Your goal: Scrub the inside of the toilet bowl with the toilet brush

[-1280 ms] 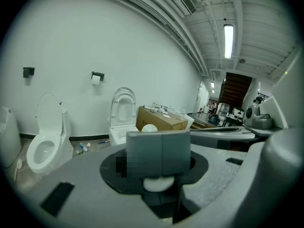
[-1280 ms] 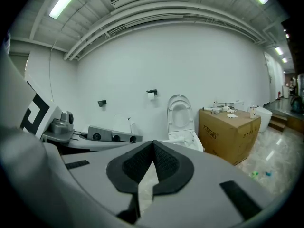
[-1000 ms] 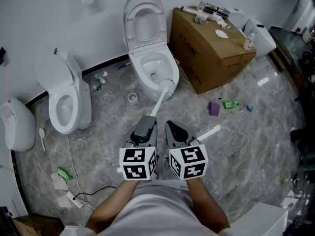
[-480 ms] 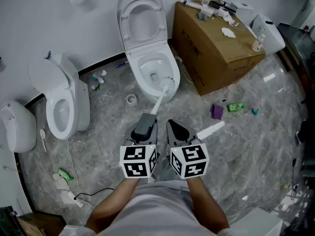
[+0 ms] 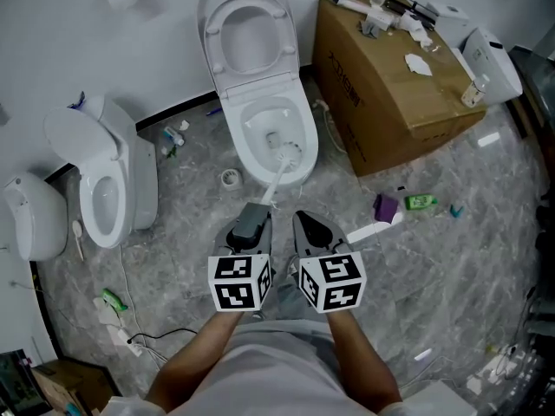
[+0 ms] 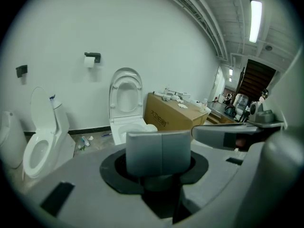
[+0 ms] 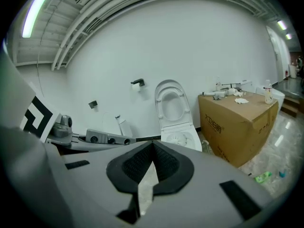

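You stand in a storeroom or test space, not a home bathroom: an open white ceramic toilet and another white ceramic toilet along one wall, a large brown cardboard box, bare ceiling pipes.

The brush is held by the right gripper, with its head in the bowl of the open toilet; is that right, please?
Not quite: the left gripper holds the brush, as the left gripper view shows. Its head is in the bowl of the open toilet.

The toilet brush slides its head slightly further from the front rim into the toilet bowl
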Available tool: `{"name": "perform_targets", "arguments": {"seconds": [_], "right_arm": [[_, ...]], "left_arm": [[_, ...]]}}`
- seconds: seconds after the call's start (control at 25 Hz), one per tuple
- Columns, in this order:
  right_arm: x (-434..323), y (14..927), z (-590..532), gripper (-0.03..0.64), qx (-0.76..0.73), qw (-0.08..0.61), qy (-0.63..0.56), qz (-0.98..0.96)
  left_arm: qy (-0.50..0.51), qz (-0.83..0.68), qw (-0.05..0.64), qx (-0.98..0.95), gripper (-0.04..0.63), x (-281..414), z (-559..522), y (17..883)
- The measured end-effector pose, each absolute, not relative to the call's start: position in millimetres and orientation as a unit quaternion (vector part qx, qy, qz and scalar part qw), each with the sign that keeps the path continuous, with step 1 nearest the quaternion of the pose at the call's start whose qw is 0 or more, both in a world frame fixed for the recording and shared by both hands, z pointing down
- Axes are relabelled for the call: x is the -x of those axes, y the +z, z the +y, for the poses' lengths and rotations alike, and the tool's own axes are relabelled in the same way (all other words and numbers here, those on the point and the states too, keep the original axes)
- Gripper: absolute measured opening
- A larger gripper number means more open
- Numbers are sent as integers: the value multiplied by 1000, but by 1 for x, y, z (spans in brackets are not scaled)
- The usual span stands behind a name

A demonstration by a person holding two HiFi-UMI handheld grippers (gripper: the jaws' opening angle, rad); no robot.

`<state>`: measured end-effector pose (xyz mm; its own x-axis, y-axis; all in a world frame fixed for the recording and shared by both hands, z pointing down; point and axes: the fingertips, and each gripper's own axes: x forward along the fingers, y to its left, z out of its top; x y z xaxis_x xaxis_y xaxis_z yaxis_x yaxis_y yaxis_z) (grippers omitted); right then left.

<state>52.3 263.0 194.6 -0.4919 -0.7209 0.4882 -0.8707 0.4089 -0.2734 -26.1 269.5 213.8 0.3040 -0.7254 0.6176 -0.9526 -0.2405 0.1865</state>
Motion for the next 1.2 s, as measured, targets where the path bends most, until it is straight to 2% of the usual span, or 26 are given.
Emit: {"name": "perform_targets", "arguments": {"seconds": [0.52, 1.2], "right_arm": [[-65, 239, 195, 0, -464, 160, 282, -824], [-43, 338, 66, 0, -485, 213, 330, -781]], "left_arm": [[249, -550, 300, -738, 152, 21, 215, 272], [298, -489, 378, -727, 152, 45, 98, 390]]}}
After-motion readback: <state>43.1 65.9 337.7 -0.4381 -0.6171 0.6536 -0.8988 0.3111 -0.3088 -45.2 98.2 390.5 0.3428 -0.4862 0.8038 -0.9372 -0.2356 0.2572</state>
